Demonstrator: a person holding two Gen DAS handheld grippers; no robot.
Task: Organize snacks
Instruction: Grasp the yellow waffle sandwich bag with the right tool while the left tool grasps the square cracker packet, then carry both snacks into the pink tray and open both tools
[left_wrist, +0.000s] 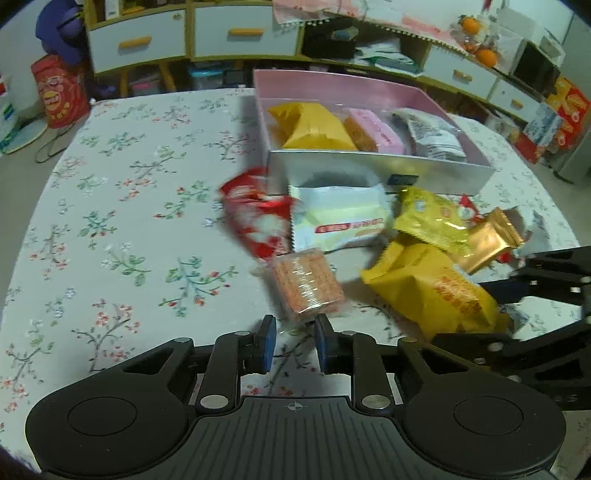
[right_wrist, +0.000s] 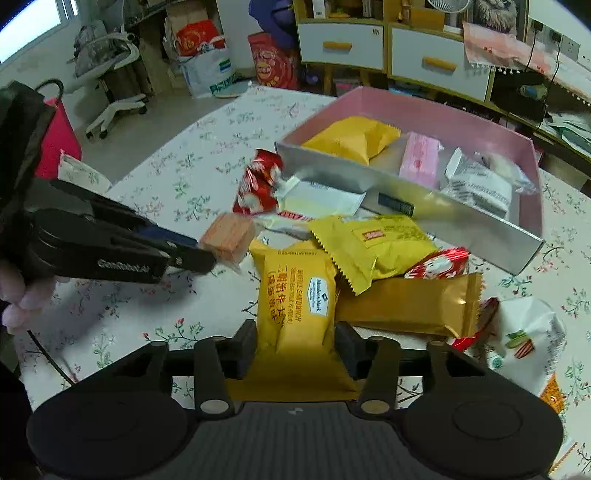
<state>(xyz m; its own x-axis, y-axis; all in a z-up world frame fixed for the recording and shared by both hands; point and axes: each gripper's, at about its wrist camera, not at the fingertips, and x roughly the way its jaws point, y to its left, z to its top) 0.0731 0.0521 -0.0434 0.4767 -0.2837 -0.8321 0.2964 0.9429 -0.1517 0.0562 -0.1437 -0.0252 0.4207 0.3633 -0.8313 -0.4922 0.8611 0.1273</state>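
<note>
The left gripper (left_wrist: 295, 341) grasps the orange cracker pack (left_wrist: 306, 286) by its near end, long axis pointing ahead toward the pink box (left_wrist: 380, 170). The right gripper (right_wrist: 295, 343) clamps the yellow sandwich-biscuit packet (right_wrist: 295, 306) lengthwise; the box lies ahead and right of its jaws.

Left claw (left_wrist: 294, 345) seemingly pinches something; right claw (right_wrist: 295, 341) grips.

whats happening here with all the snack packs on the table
A person is sorting snacks on the floral tablecloth into a pink-lined open box, a gripper in each hand. The left gripper pinches the clear-wrapped orange cracker pack by its edge. The right gripper is closed around the large yellow sandwich-cake pack. The box already holds a yellow pack, a pink pack and a grey-white pack; several others lie loose in front of it.
</note>
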